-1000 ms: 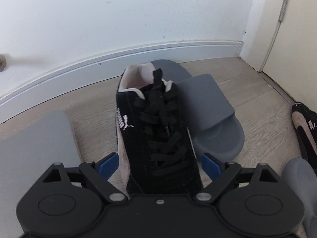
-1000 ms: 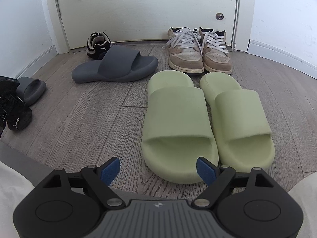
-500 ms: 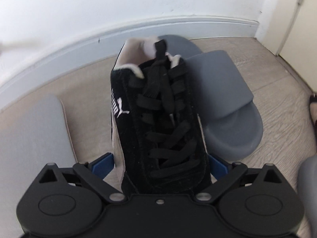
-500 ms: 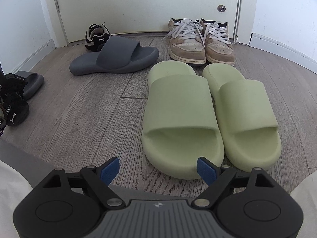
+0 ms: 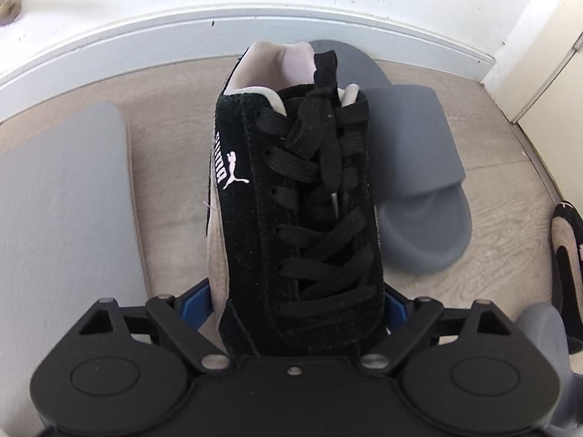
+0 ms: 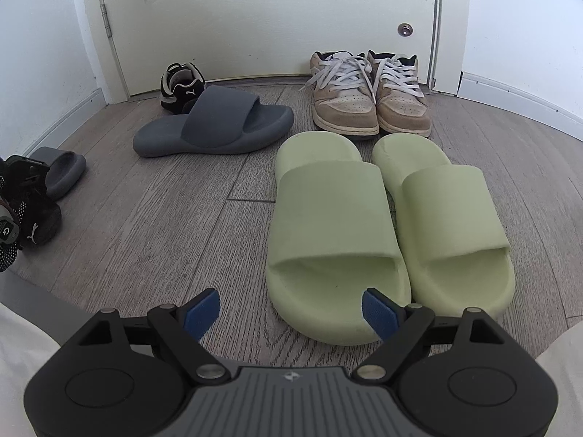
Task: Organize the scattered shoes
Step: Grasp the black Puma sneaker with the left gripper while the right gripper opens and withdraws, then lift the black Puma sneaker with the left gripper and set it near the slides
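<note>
Nearest the left wrist camera, the left gripper (image 5: 297,300) has the toe of a black suede sneaker (image 5: 291,196) between its blue pads; its jaws are closing and both pads sit against the shoe's sides. The shoe points heel-first toward a white baseboard (image 5: 255,32). Just right of it and partly under it lies a dark grey slide (image 5: 419,182); a blurred grey surface fills the left edge, and a second black sneaker (image 5: 566,251) peeks in at the far right. Only the right wrist view shows the rest: the right gripper (image 6: 291,313) stands wide with nothing between its pads, above grey wood-plank floor (image 6: 164,255). Just beyond it sits a pair of pale green slides (image 6: 382,225) side by side, farther on a second grey slide (image 6: 215,127) with a black sneaker behind it, then a pair of tan lace-up sneakers (image 6: 368,98) against a white door (image 6: 255,18). At that view's left edge the left gripper and its shoe appear small. Compared with a second ago, the held sneaker fills more of the left view and the pads have come in closer; the right view is almost unchanged.
</note>
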A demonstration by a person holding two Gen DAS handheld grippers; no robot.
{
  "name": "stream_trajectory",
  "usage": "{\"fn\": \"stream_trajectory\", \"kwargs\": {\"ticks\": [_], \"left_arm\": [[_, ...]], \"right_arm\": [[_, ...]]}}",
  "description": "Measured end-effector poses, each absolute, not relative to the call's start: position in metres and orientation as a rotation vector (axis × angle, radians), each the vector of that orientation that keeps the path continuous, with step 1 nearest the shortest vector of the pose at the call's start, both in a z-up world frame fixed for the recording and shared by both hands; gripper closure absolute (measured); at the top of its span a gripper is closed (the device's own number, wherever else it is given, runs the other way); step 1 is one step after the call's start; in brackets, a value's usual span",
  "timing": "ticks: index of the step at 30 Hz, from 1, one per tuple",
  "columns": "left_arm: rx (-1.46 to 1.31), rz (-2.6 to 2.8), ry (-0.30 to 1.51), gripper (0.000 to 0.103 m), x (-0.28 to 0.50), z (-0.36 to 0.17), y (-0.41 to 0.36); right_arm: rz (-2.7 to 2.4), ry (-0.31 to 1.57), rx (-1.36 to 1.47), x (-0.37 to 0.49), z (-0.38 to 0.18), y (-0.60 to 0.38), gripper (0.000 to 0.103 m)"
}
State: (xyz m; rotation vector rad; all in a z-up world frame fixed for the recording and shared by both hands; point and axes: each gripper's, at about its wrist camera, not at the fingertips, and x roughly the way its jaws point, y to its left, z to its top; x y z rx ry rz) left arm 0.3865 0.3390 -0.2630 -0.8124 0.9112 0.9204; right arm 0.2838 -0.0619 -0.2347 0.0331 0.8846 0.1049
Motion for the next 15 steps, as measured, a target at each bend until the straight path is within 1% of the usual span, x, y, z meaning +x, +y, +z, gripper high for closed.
{"fn": "stream_trajectory", "kwargs": {"ticks": [6,9,15], "left_arm": [[-0.860,0.862,0.898,0.013,0.365,-0.254,0.309],[-0.839,0.833,0.907,0.013,0.358,-0.253,0.288],[-0.781,0.795,0.936,0.013,0.344,-0.247,0.221]], "right_arm": [[0.117,0.853,0.058,0.281,-0.227,-0.066,0.017],[0.114,0.833,0.079,0.280,-0.222,-0.071,0.017],[0.090,0.783,0.131,0.278,-0.211,-0.093,0.017]]}}
